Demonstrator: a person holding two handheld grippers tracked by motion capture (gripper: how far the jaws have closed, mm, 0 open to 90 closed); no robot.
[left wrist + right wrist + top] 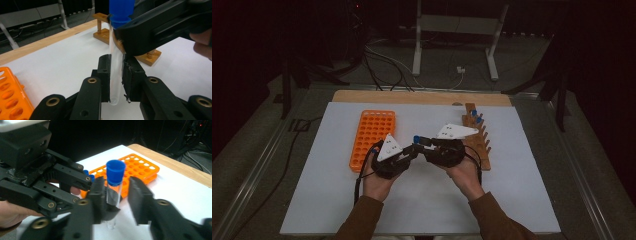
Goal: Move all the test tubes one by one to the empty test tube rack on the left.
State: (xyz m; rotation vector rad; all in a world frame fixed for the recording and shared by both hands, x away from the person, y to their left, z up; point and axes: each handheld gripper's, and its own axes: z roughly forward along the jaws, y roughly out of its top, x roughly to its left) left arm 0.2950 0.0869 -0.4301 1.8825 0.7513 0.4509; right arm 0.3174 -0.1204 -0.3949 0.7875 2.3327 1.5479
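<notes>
Above the white table mat's [422,210] centre, the left gripper [116,77] pinches a clear test tube [115,75] with a blue cap [120,10], held upright. The right gripper [117,195] has its jaws spread around the tube. Orange rack [372,137] at ten o'clock, wooden rack [479,137] at two. No writing is legible.

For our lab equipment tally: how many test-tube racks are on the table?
2. The orange rack lies on the left, the wooden peg rack on the right. No third seems hidden.
</notes>
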